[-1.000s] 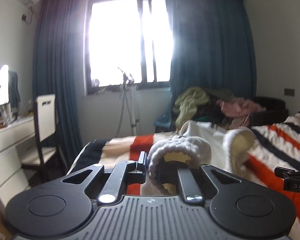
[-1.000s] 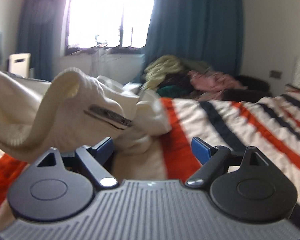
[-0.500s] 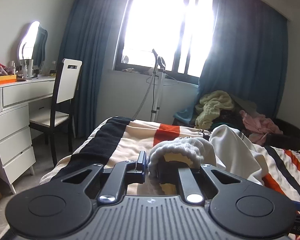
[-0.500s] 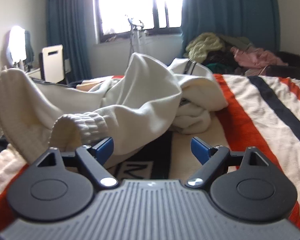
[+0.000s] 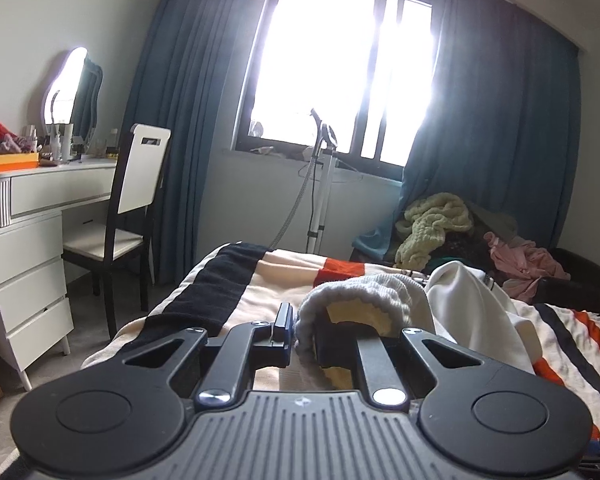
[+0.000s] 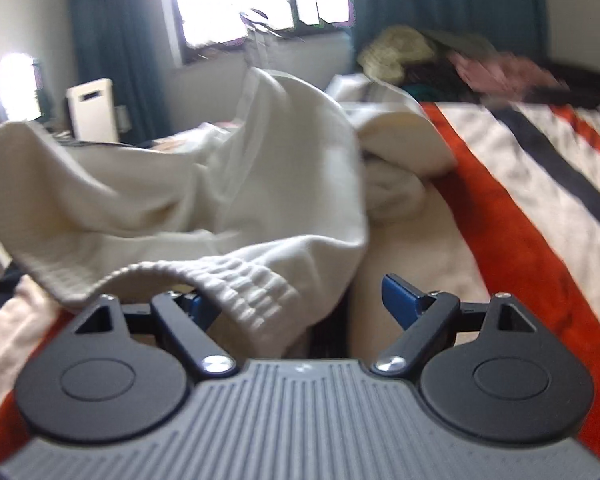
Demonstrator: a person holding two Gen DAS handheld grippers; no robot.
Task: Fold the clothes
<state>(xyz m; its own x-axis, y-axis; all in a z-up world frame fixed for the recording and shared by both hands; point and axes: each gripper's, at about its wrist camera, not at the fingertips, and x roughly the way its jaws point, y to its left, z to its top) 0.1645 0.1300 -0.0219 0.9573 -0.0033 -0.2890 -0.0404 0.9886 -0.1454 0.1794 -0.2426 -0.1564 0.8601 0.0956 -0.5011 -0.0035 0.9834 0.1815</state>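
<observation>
A cream-white sweatshirt (image 6: 204, 196) lies bunched on the striped bed blanket (image 6: 512, 184). My left gripper (image 5: 302, 330) is shut on its ribbed hem (image 5: 364, 294), which humps over the right finger. The rest of the garment (image 5: 472, 304) trails to the right. In the right wrist view my right gripper (image 6: 300, 300) is open. A ribbed cuff (image 6: 244, 284) drapes between its fingers, against the left blue pad (image 6: 198, 306); the right pad (image 6: 400, 296) is clear of cloth.
A white dressing table (image 5: 32, 216) with a mirror and a white-backed chair (image 5: 136, 200) stand left of the bed. A garment steamer pole (image 5: 324, 184) stands under the window. A heap of clothes (image 5: 460, 232) lies on a dark seat at the back right.
My left gripper keeps its hold on the hem and its view has swung further left toward the dressing table. The right gripper has moved in on the ribbed cuff, which now lies between its open fingers.
</observation>
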